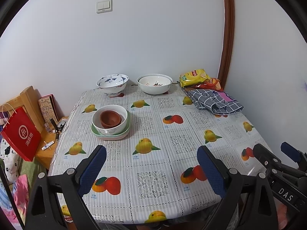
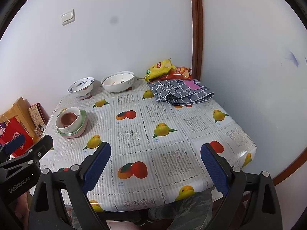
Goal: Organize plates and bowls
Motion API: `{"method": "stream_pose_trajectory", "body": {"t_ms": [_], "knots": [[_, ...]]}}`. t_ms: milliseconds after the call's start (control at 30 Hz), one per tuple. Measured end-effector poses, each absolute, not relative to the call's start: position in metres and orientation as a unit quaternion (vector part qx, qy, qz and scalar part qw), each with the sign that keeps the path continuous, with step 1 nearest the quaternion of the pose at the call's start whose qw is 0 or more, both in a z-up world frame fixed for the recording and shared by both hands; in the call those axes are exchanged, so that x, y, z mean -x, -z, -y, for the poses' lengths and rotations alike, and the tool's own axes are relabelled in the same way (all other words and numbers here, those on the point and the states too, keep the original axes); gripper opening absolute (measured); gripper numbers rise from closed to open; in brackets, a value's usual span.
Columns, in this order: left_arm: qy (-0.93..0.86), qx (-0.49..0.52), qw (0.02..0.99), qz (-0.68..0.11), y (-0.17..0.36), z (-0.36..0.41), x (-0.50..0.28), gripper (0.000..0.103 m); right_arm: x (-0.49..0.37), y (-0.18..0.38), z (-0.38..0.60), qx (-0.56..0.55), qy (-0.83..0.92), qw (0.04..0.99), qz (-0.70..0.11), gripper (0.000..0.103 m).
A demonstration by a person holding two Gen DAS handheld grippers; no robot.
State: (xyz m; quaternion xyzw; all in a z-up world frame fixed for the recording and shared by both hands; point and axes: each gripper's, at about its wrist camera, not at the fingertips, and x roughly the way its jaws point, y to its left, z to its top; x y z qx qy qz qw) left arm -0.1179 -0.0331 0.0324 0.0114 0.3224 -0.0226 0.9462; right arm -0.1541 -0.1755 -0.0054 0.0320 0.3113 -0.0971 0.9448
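A stack stands at the table's left: green and pink plates (image 1: 122, 133) (image 2: 81, 128), a white bowl (image 1: 110, 121) (image 2: 73, 122) on them, small brown bowls (image 1: 110, 117) (image 2: 68, 118) inside it. A blue-patterned bowl (image 1: 112, 84) (image 2: 81, 86) and a larger white bowl (image 1: 154, 84) (image 2: 118, 83) stand at the far edge by the wall. My left gripper (image 1: 151, 164) (image 2: 28, 144) is open and empty above the near table edge. My right gripper (image 2: 155, 163) (image 1: 274, 152) is open and empty to its right.
The table (image 1: 153, 153) (image 2: 172, 134) has a fruit-print cover. A folded grey checked cloth (image 1: 213, 100) (image 2: 180, 92) and snack bags (image 1: 193, 77) (image 2: 160, 68) lie at the far right corner. A red paper bag (image 1: 20, 133) and a wooden side stand (image 1: 48, 153) are left of the table.
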Motion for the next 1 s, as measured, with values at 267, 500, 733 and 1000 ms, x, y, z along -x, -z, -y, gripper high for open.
{"method": "stream_pose_trajectory", "body": {"t_ms": [267,500,733,1000], "knots": [[0.024,-0.011,0.945,-0.325,-0.0312,0.0319,0.1174,0.096,0.1537,0.0057,0.1749,-0.032,0.097,0.944,-0.312,0.094],[0.028,-0.011,0.945,-0.327,-0.0294,0.0331,0.1159,0.096,0.1538,0.0056,0.1749,-0.032,0.097,0.945,-0.312,0.094],[0.025,-0.009,0.945,-0.327,-0.0283,0.0323,0.1167,0.096,0.1540,0.0059,0.1749,-0.032,0.097,0.944,-0.312,0.094],[0.025,-0.008,0.944,-0.328,-0.0279,0.0314,0.1167,0.096,0.1547,0.0063,0.1745,-0.032,0.097,0.945,-0.312,0.094]]}}
